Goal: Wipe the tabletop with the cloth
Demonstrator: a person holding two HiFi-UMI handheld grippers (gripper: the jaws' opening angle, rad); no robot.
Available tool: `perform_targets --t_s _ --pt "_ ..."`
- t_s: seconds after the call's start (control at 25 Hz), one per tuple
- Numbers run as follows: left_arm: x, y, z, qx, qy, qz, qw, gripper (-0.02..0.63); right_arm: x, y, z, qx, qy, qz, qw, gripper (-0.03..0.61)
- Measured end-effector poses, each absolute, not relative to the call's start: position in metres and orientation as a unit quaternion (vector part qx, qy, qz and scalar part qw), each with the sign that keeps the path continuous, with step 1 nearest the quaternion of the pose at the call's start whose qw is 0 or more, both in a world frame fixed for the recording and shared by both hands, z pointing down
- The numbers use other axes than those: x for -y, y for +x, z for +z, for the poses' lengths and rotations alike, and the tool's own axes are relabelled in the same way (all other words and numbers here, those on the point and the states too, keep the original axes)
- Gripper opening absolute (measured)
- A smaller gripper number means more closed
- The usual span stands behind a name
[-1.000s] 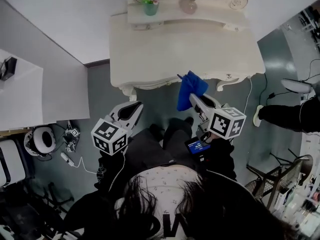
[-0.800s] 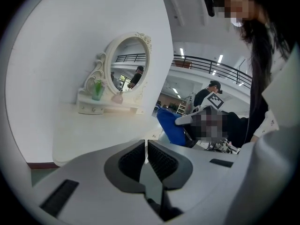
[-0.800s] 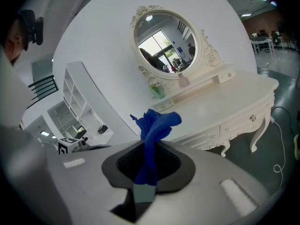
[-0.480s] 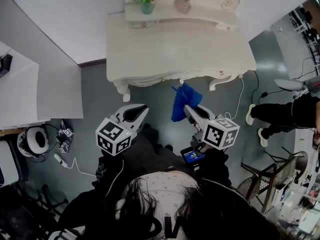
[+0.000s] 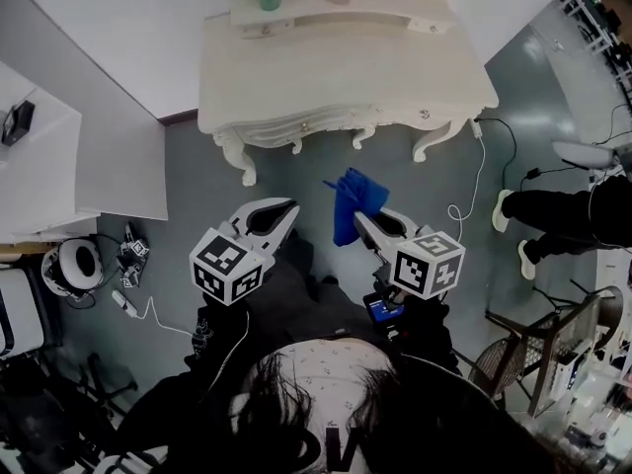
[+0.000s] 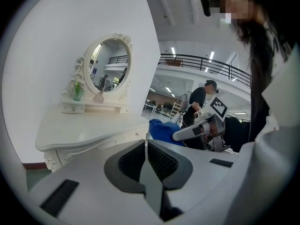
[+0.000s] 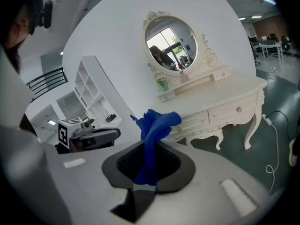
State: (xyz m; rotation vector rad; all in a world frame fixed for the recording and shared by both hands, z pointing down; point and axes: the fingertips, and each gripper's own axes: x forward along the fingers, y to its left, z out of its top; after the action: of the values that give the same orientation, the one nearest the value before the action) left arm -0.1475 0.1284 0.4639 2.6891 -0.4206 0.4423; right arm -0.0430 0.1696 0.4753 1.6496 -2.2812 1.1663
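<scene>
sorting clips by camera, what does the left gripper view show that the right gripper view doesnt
Only the left gripper view: the left gripper with jaws together on nothing, and a standing person in the background. Only the right gripper view: the right gripper with jaws clamped on the blue cloth, plus white shelving. Both: the cloth, the white dressing table and its oval mirror.

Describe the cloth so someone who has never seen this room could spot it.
Start at the white dressing table against the wall and come back over the grey floor to the right gripper. The cloth sticks up bunched from its shut jaws, in the air short of the table. Bright blue and crumpled, it stands out against the white gripper and grey floor.
</scene>
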Motion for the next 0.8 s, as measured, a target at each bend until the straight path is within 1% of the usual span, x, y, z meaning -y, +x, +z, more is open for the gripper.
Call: perform_targets --t_s 0.36,0.8 --pt "-0.213 -0.131 0.460 0.163 0.957 0.155 0.183 0.002 -0.240 -0.032 0.475 0.767 0.526 0.364 0.047 0.060" --pt "-0.241 -0.123 0.454 0.166 0.960 0.153 0.164 0.002 -0.270 -0.026 0.468 0.776 0.525 0.348 0.036 0.060"
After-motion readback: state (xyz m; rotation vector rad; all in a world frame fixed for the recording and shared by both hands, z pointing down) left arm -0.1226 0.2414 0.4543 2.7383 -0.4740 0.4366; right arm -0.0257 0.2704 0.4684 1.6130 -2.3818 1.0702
